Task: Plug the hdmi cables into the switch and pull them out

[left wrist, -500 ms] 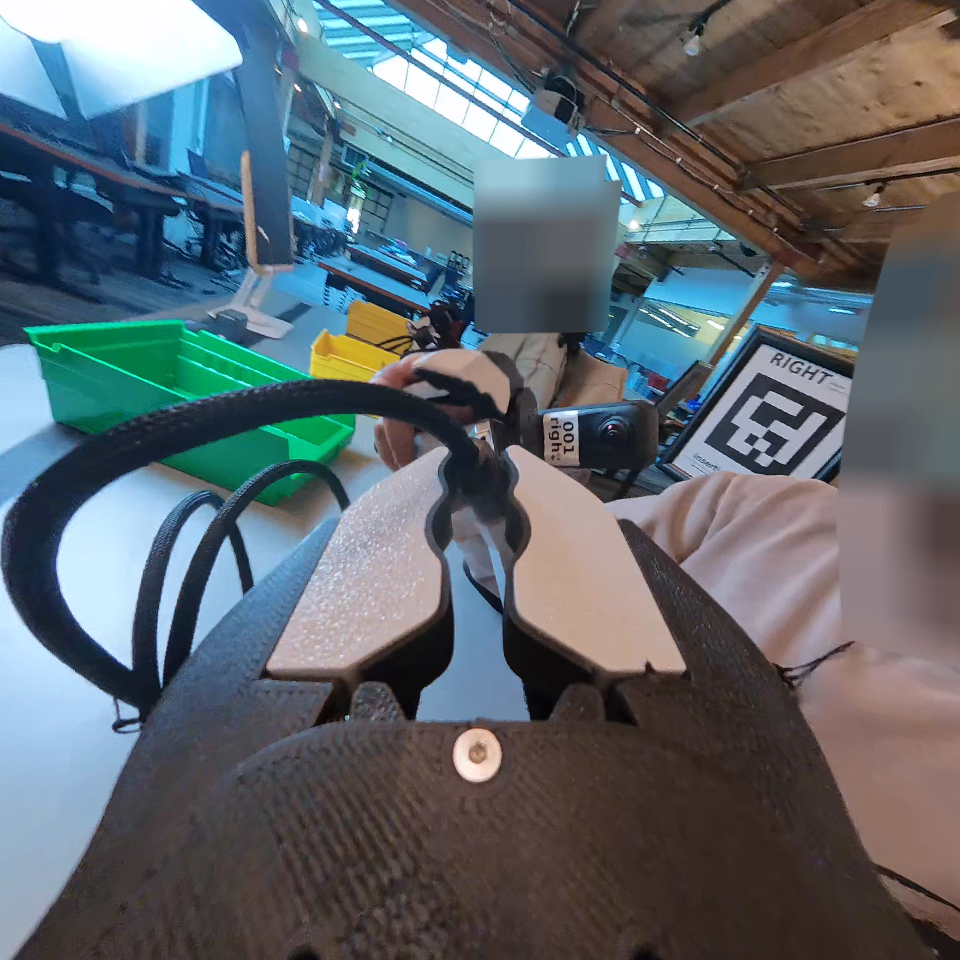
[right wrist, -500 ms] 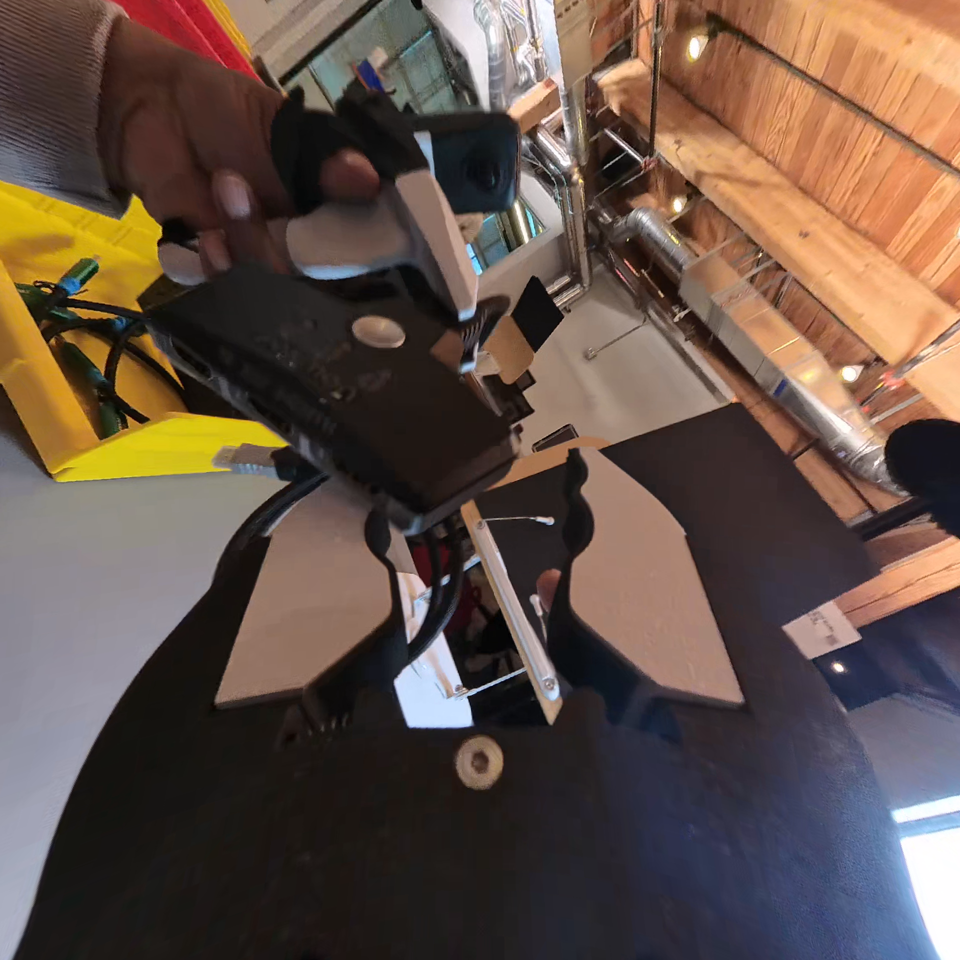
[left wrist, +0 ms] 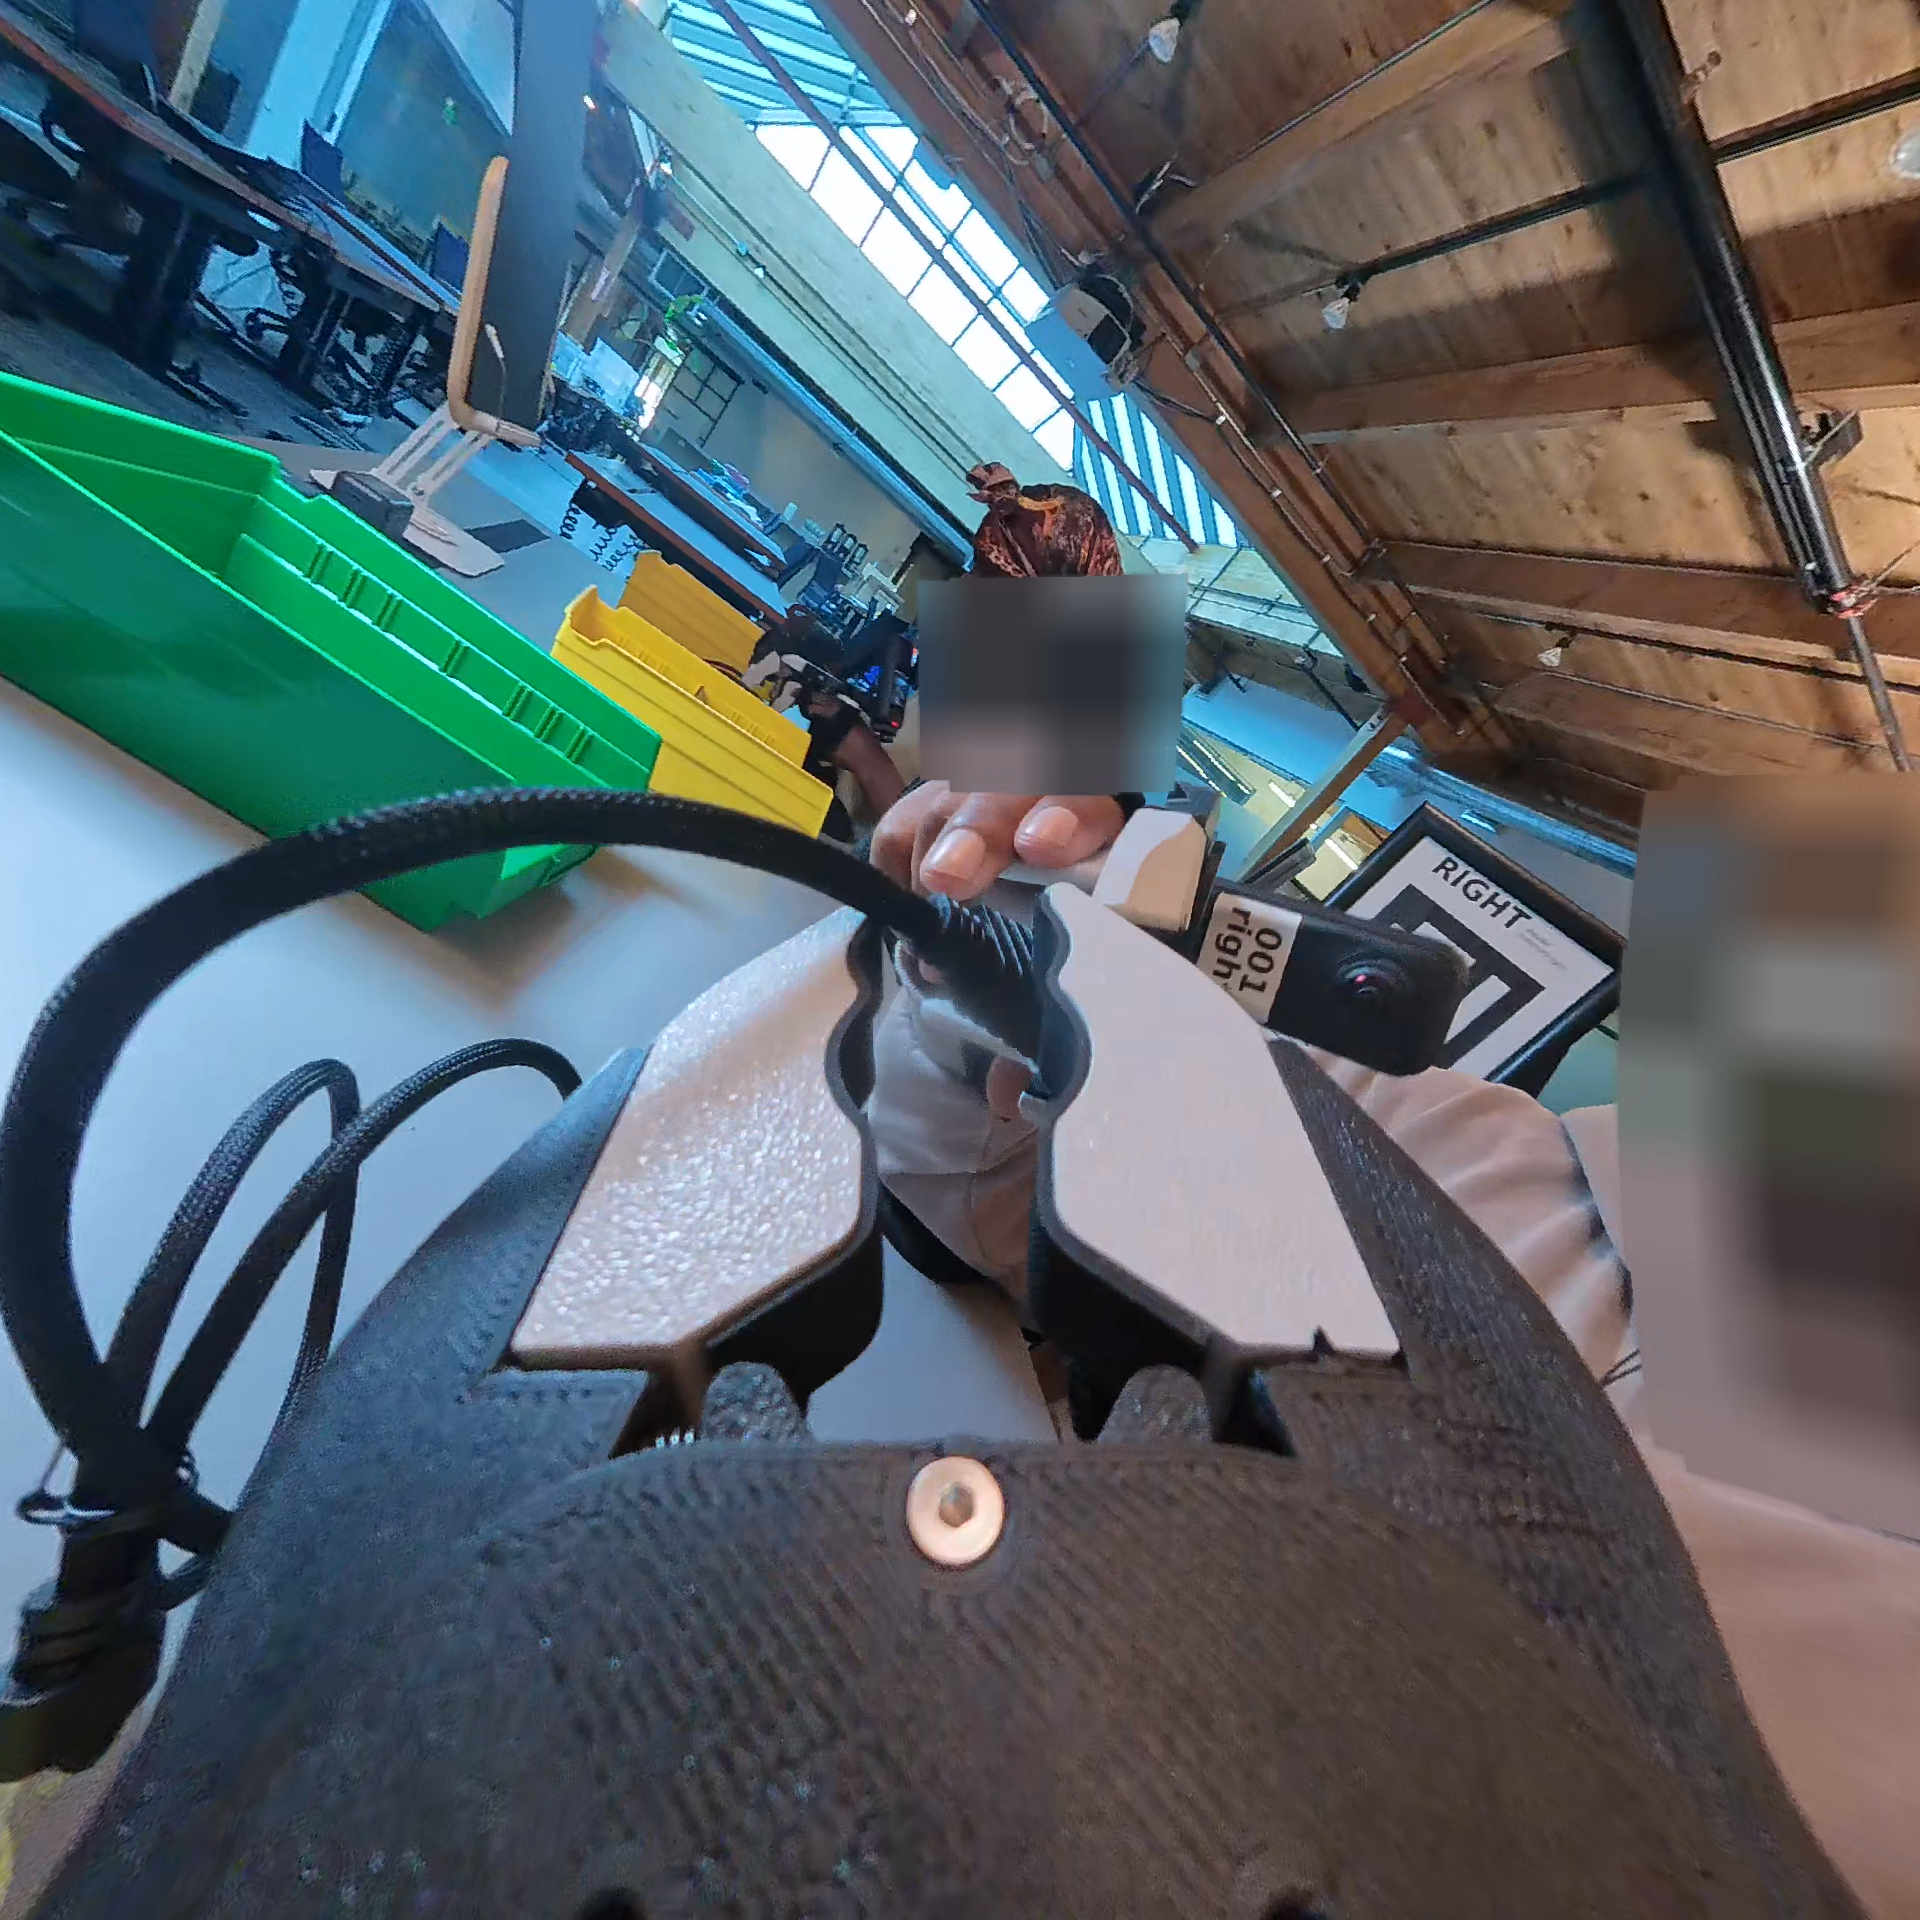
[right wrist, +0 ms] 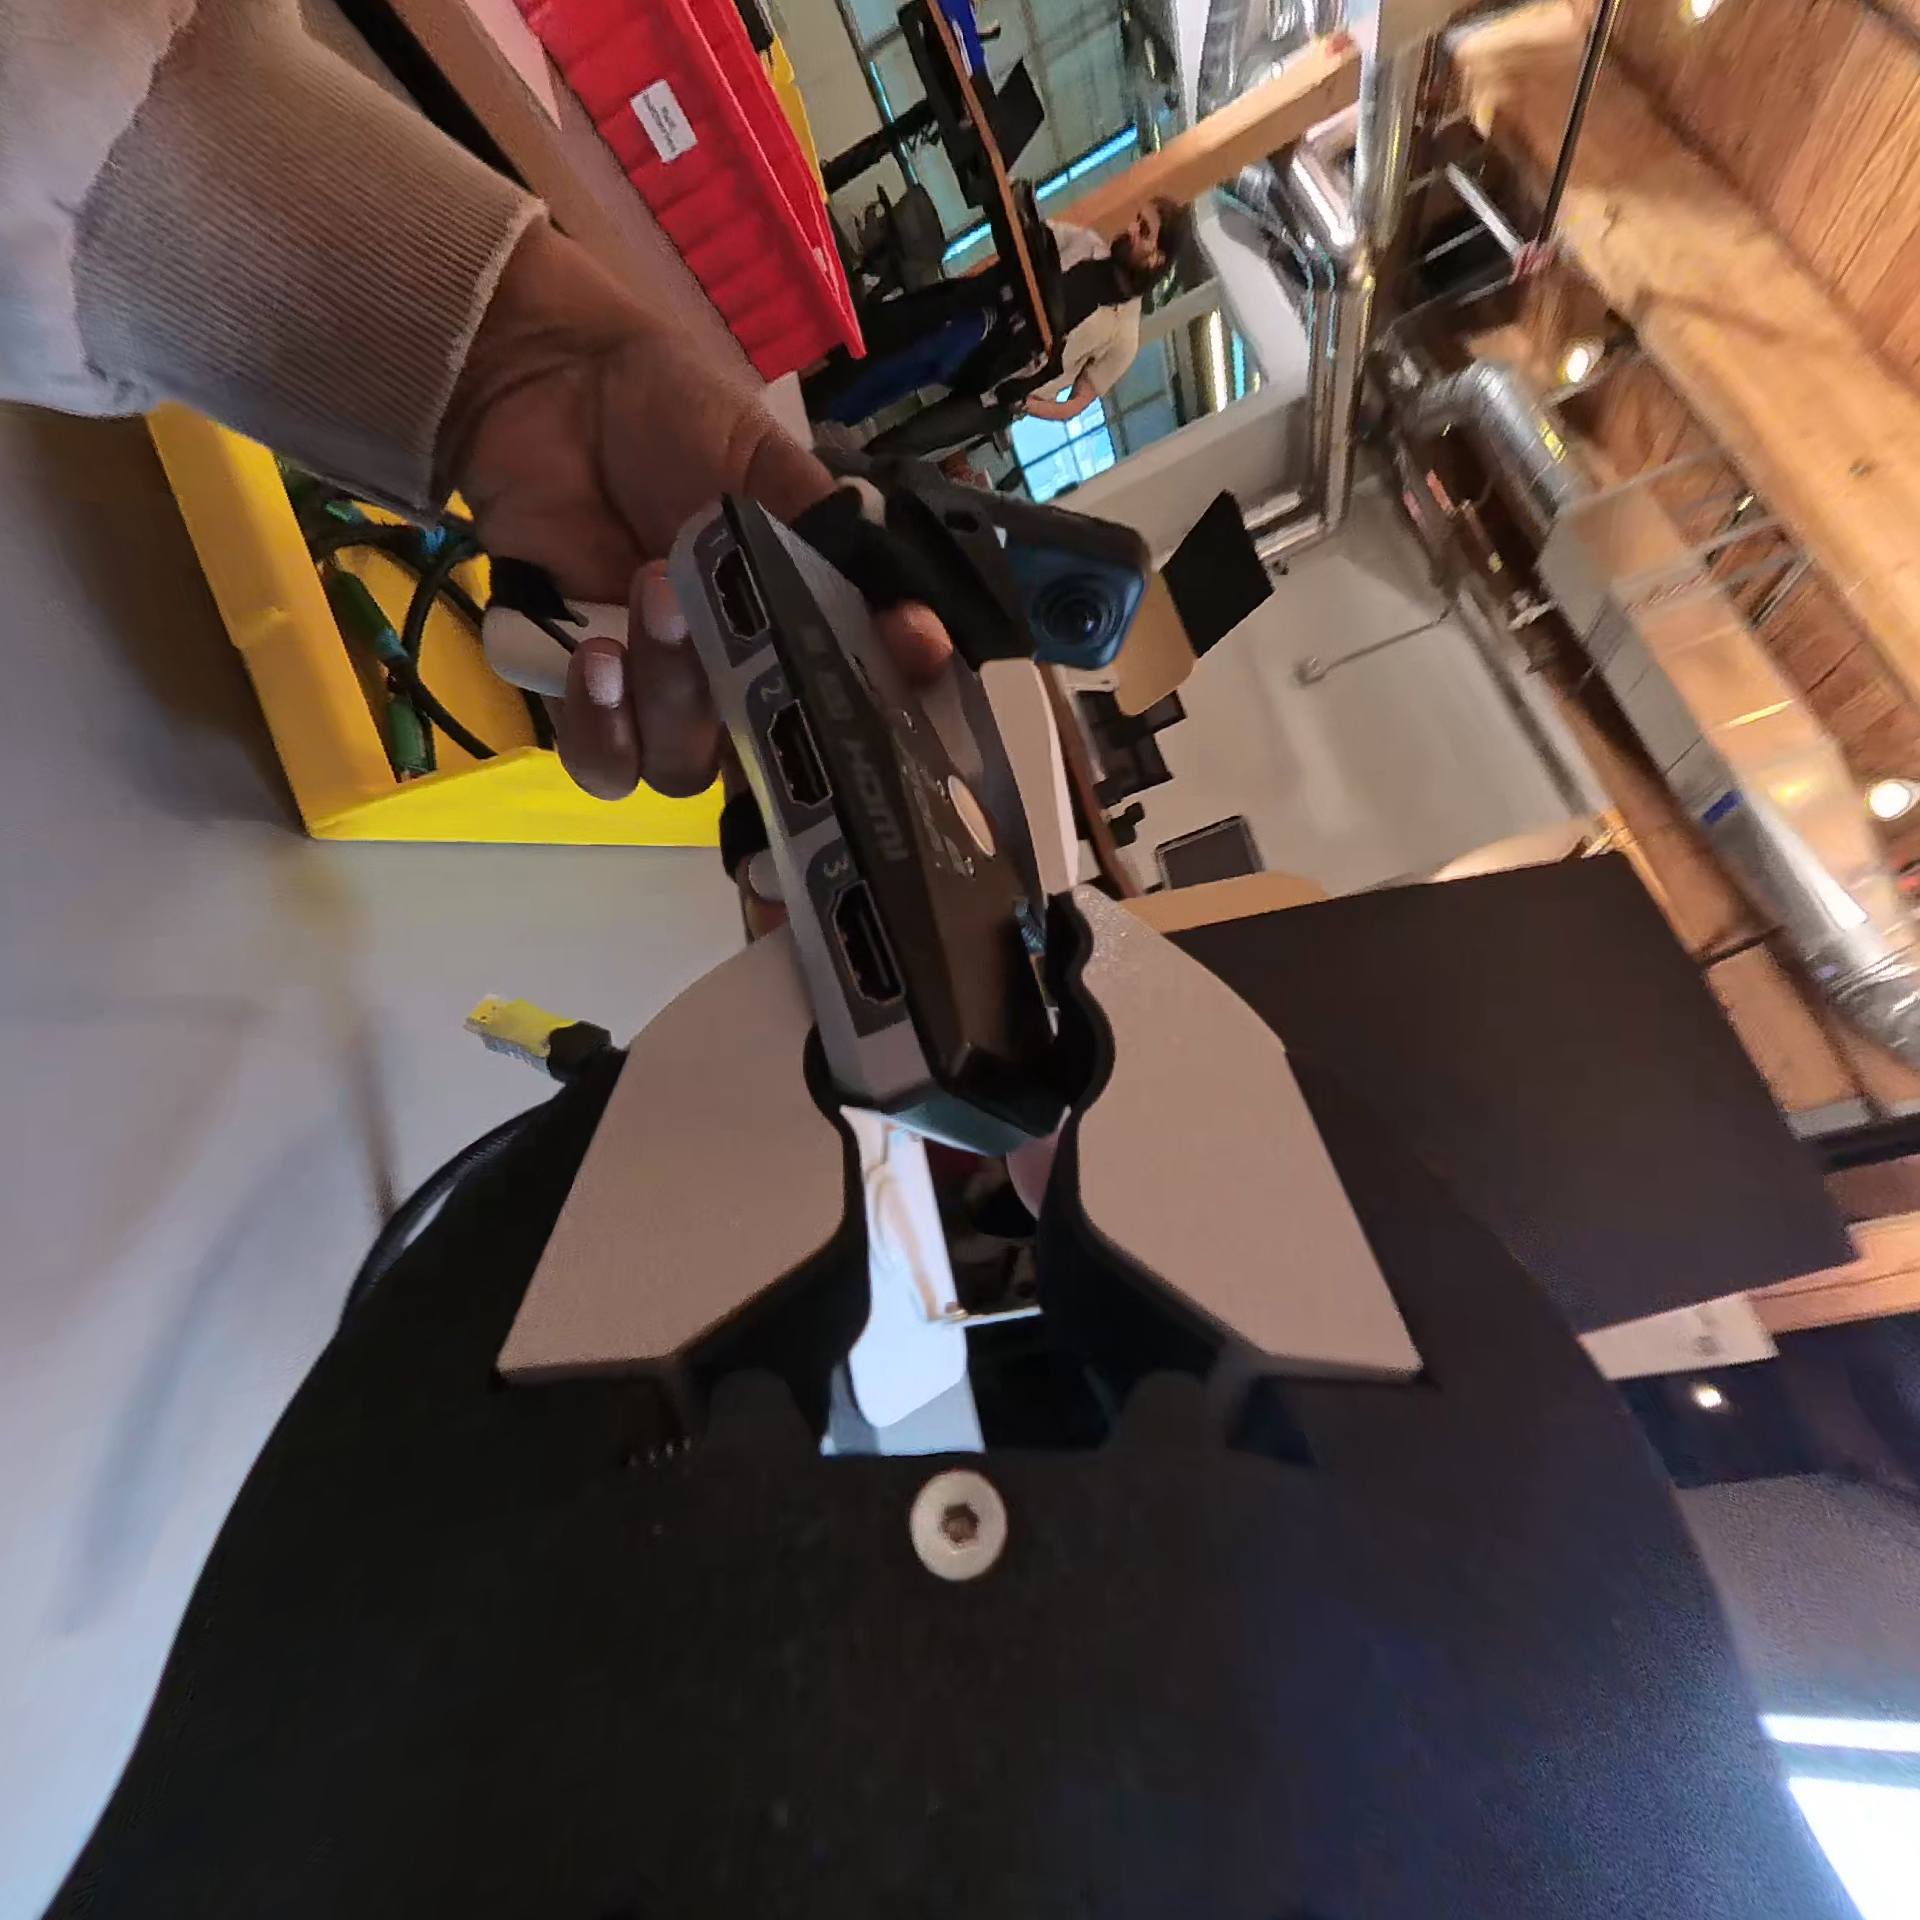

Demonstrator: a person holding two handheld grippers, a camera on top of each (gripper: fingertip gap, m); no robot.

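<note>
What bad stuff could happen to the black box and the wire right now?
The switch is pinched only at one corner by the right gripper and sticks far out, so it might twist or slip when a plug pushes into a port.

The left gripper holds the braided cable near its end; the long loop trailing to the table could snag and tug it loose.

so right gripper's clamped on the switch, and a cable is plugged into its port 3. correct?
Partly. The right gripper is shut on the switch, but the right wrist view shows all three ports on that side empty, port 3 included. The left gripper holds the black braided cable apart from it.
</note>
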